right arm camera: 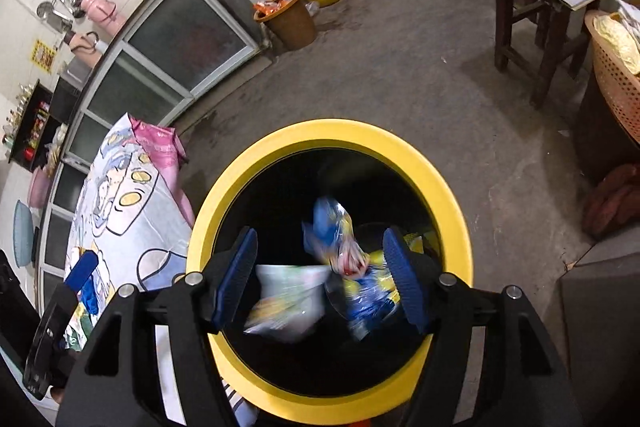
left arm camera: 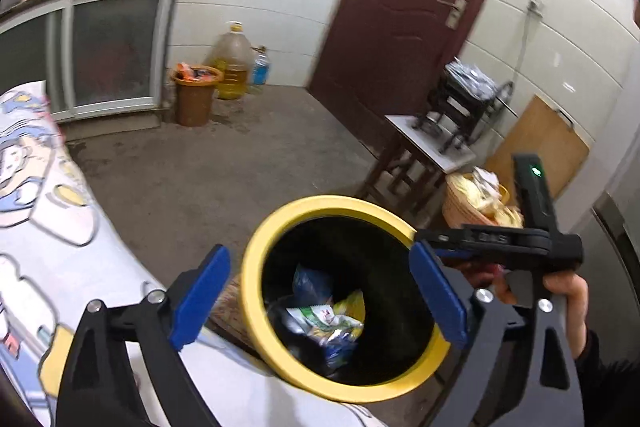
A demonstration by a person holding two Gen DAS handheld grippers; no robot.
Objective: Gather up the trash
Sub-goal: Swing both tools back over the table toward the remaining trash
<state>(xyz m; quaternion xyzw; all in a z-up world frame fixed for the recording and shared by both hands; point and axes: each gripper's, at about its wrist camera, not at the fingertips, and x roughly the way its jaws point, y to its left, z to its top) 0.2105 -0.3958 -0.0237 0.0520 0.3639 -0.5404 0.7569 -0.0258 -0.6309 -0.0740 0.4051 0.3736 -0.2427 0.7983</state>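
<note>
Both hand-held grippers stand over the yellow-rimmed bin (right arm camera: 440, 187), which sits just beside the cloth-covered counter (left arm camera: 60, 247).

Right hand-held gripper (right arm camera: 320, 279): jaws apart, nothing pressed between the pads. Two blurred wrappers, a white one (right arm camera: 284, 299) and a blue-and-yellow one (right arm camera: 340, 239), lie within the bin mouth between and beyond its fingers; judged to be dropping or just landed, though the blur leaves that unsettled.

Left hand-held gripper (left arm camera: 320, 299): jaws wide, empty, aimed at the bin mouth. More wrappers (left arm camera: 324, 319) lie at the bottom of the bin in its view.

Progress, as a judgement: several pieces are already collected and this deposit looks complete. The visible part of the counter shows no loose trash, but much of it is out of view, so what remains cannot be confirmed.

At 11 o'clock across the floor stands a brown bucket (left arm camera: 194, 99), already full.
</note>
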